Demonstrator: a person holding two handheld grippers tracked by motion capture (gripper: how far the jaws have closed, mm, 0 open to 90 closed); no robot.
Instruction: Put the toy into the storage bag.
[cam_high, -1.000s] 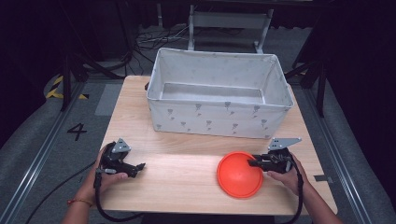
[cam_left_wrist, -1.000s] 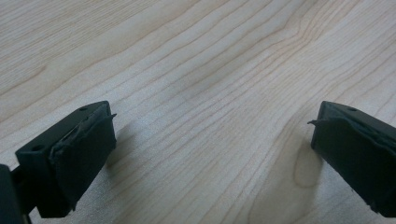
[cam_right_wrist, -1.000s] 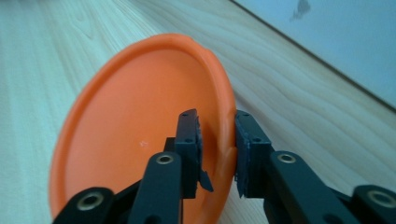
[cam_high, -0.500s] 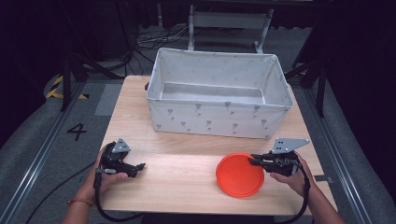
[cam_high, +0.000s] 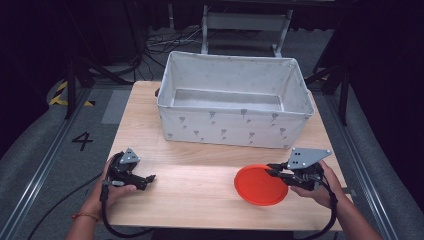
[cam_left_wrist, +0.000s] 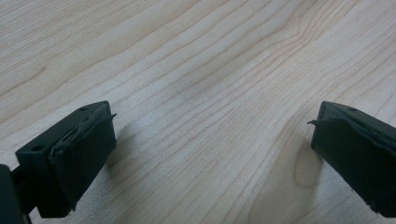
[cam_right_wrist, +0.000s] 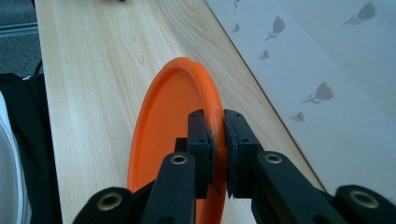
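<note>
- clenched on the near-right rim of the orange plate (cam_right_wrist: 173, 135), the right gripper (cam_high: 280, 173) has its two jaws pressed flat against either face of the rim, no gap showing in the right gripper view.
- spread wide with nothing but bare wood between them, the left gripper (cam_high: 145, 179) rests in the person's left hand (cam_high: 112, 192) by the tabletop's near-left corner.
- since a second ago the plate has slid a little toward the middle of the tabletop (cam_high: 200, 200) and now looks tipped, its gripped edge raised; the left gripper hasn't budged.
- to my eye that means the grasp has taken and the lift is starting.
- plate sits near the tabletop's near-right corner, just in front of the grey fabric bin (cam_high: 232, 127), apart from its front wall.
- the bin stands open at the far edge, a likely place for the plate, i'd guess.
</note>
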